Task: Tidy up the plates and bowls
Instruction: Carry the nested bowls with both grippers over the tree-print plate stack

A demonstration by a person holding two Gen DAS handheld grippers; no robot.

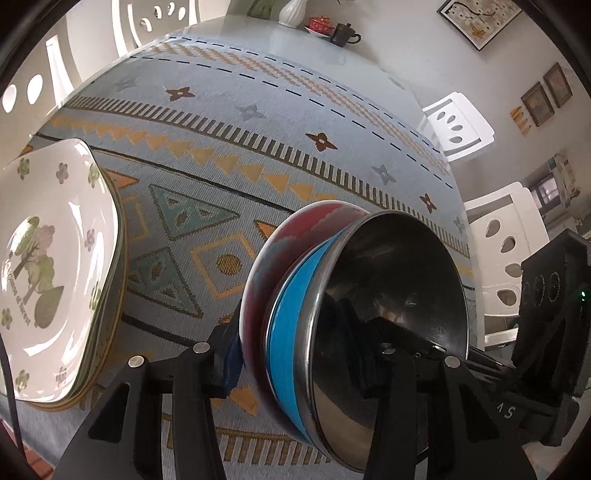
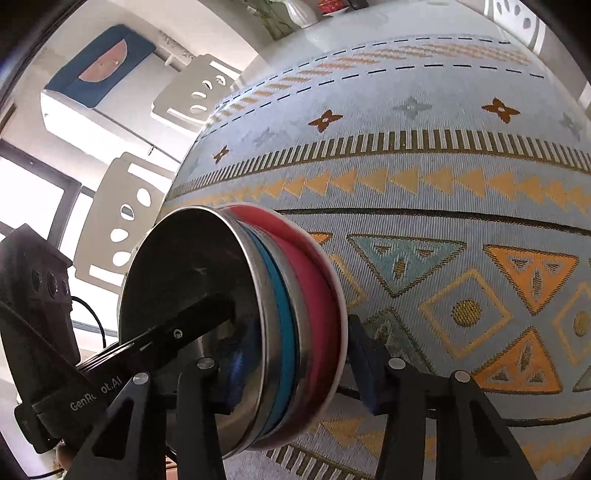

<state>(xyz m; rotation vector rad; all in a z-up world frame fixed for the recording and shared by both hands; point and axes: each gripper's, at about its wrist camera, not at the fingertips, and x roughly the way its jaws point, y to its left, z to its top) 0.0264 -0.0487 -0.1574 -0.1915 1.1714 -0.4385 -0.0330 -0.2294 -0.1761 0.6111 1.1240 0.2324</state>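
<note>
**Nested bowl stack clamped from both sides over the patterned tablecloth**

Left wrist view. A stack of nested bowls [image 1: 332, 310] fills the lower centre, tilted on edge: a polished steel bowl [image 1: 399, 288] innermost with a dark, mirror-like hollow, a bright blue band [image 1: 288, 332] behind its rim, then a glossy red bowl [image 1: 273, 251] with pale cloud-like marks. The left gripper [image 1: 295, 354] is clamped on the stack's wall, one blue-padded finger [image 1: 229, 354] pressed on the red outside, the other inside the steel hollow. The right gripper's black body [image 1: 546, 332] reaches in from the right edge. At left, a stack of square white plates [image 1: 62, 273] with flower and tree print lies flat on the woven blue-grey tablecloth [image 1: 258, 147], well apart from the bowls. Far end of the table: white vase [image 1: 291, 13], red lidded cup [image 1: 322, 24], dark mug [image 1: 343, 34]. White cut-out chairs [image 1: 458, 125] stand around.

Right wrist view. Same stack [image 2: 258, 332], seen from the opposite side: steel rim to the left, blue band, red bowl with a white edge to the right. The right gripper [image 2: 295, 369] is clamped across the wall, one blue pad [image 2: 364, 365] outside on the red, one inside the steel bowl. The left gripper's black finger [image 2: 192, 325] lies inside the hollow. Bowls block the tablecloth [image 2: 443, 184] behind them.
</note>
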